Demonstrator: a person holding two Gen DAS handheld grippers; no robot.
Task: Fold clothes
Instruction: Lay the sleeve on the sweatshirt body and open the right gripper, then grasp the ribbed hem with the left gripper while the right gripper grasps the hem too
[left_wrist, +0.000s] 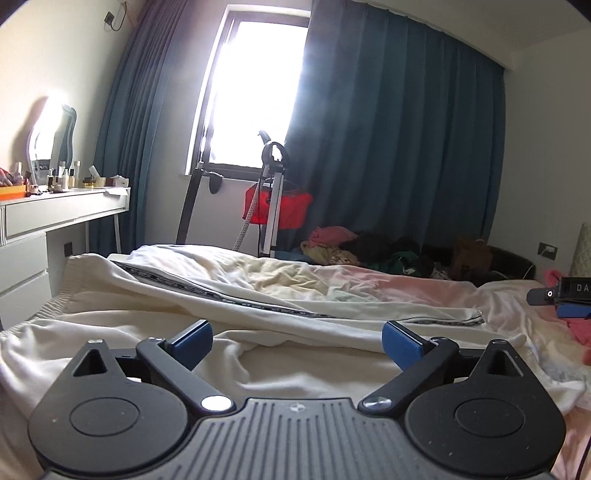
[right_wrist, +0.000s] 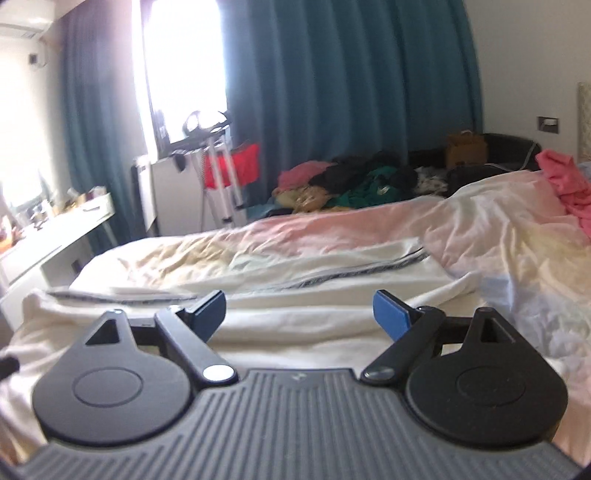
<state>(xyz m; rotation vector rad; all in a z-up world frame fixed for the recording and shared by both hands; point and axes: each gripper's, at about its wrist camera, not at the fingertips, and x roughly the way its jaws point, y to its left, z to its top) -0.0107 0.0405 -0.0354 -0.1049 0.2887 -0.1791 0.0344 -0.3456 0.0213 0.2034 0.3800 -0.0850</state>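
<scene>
On a bed (left_wrist: 424, 291) in a curtained bedroom, a pair of cream trousers (left_wrist: 229, 295) with a dark patterned side stripe (left_wrist: 207, 286) lies stretched out flat, waistband toward the white desk (left_wrist: 62, 214) at the left and the leg hems toward the right. The left claw (left_wrist: 297, 345) hovers above the near edge of the cloth with its blue pads spread wide and nothing between them; the trousers lie directly ahead of it and below, their long axis running across its line of sight from left to right. The right claw (right_wrist: 299, 314), seen in its own camera, is likewise spread wide and empty, with the same trousers (right_wrist: 295, 280) lying ahead of it and the hem end reaching off to its right. From the left camera the right claw shows only at the far right edge, near the hems, which suggests the right hand is the closer one to the leg ends and the left hand the closer one to the waistband. A heap of unfolded clothes (right_wrist: 343, 181) waits beyond the bed, and a pink garment (right_wrist: 565, 181) lies on it near the head.
</scene>
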